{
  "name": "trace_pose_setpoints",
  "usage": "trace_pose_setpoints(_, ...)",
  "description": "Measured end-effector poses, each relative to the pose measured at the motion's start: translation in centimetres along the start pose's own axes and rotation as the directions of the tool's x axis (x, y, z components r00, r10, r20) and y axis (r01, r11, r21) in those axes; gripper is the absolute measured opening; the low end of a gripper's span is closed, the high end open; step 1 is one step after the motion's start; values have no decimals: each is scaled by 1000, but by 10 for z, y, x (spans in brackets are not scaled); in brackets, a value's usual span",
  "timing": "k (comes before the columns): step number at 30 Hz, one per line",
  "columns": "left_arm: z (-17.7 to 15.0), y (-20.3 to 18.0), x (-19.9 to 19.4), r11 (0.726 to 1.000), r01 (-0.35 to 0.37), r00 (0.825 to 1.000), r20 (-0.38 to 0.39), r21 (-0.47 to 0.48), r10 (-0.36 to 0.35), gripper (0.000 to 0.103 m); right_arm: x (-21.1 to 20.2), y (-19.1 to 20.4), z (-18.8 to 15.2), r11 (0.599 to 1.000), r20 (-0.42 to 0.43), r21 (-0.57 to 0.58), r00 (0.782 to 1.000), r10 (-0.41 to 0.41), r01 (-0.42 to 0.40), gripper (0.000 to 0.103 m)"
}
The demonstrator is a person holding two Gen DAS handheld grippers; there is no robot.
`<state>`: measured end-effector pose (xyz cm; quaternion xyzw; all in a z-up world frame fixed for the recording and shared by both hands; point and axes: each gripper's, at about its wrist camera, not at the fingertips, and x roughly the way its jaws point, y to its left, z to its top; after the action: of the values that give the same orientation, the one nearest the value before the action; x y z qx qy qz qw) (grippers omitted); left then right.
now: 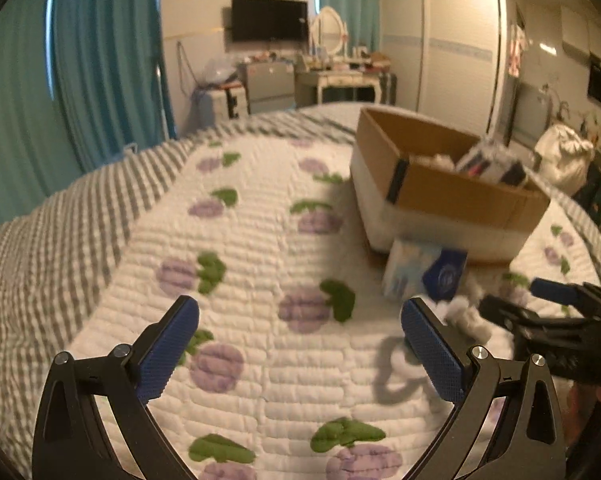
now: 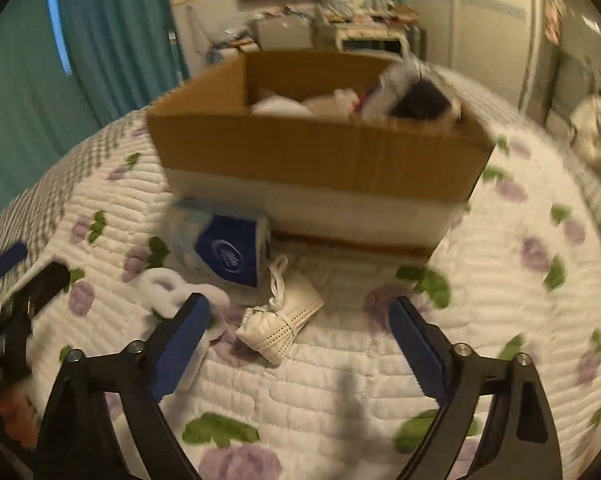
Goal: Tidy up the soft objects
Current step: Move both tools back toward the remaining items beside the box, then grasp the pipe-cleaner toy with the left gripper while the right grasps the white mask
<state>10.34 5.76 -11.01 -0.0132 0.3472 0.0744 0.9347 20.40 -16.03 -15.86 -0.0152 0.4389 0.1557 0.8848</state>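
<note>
Left claw (image 1: 300,320): black arched frame, two fingers faced with blue cross-hatched pads (image 1: 168,354), silver round-head screws at the finger joints. Right claw (image 2: 300,322): same black frame, blue pads (image 2: 182,340), silver screws. Reddish skin, lower right of left view.

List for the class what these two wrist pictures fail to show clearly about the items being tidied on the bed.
- Cardboard box contents: right wrist view, near wall hides most, motion blur smears the rest.
- Tissue pack print: left wrist view, blurred.
- Fluffy white item: right wrist view, partly behind the right gripper finger.
</note>
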Motion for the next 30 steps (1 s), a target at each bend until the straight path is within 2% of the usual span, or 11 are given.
trace_pose_setpoints(4,-8,-7,6,999,33,999,-18,18,-32,103,23,2,-6,1000,-40,4,999,7,-6,70)
trace_pose_setpoints(6,-9,-11,8,999,39,999,-23,27,-38,103,29,3,-6,999,-57,1,998,33,-33,53)
trace_pose_setpoints(7,-11,-13,8,999,36,999,-30,34,-35,103,31,4,-7,999,-65,-2,996,53,-53,40)
trace_pose_setpoints(10,-12,-19,7,998,39,999,-37,57,-37,102,27,5,-9,998,-52,-6,996,65,-66,34)
trace_pose_setpoints(13,-12,-23,4,997,67,996,-66,48,-64,102,11,0,-6,997,-6,4,997,76,-76,34)
trace_pose_setpoints(16,-8,-27,3,991,133,986,-96,-27,-135,102,-10,-8,3,999,45,7,998,52,-52,34)
trace_pose_setpoints(20,-3,-47,10,995,94,989,-117,13,-92,101,-35,-19,14,1000,101,1,995,-1,1,34)
trace_pose_setpoints(22,1,-56,18,995,100,987,-131,17,-97,101,-42,-24,17,1000,119,10,993,-16,15,34)
trace_pose_setpoints(25,2,-69,29,995,94,986,-143,42,-87,93,-43,-32,19,999,117,33,993,-9,5,34)
trace_pose_setpoints(27,1,-76,40,994,84,983,-168,64,-72,82,-38,-34,18,999,106,35,994,-19,15,34)
trace_pose_setpoints(30,-2,-77,55,996,91,972,-221,23,-84,77,-32,-37,14,999,97,40,995,-29,25,34)
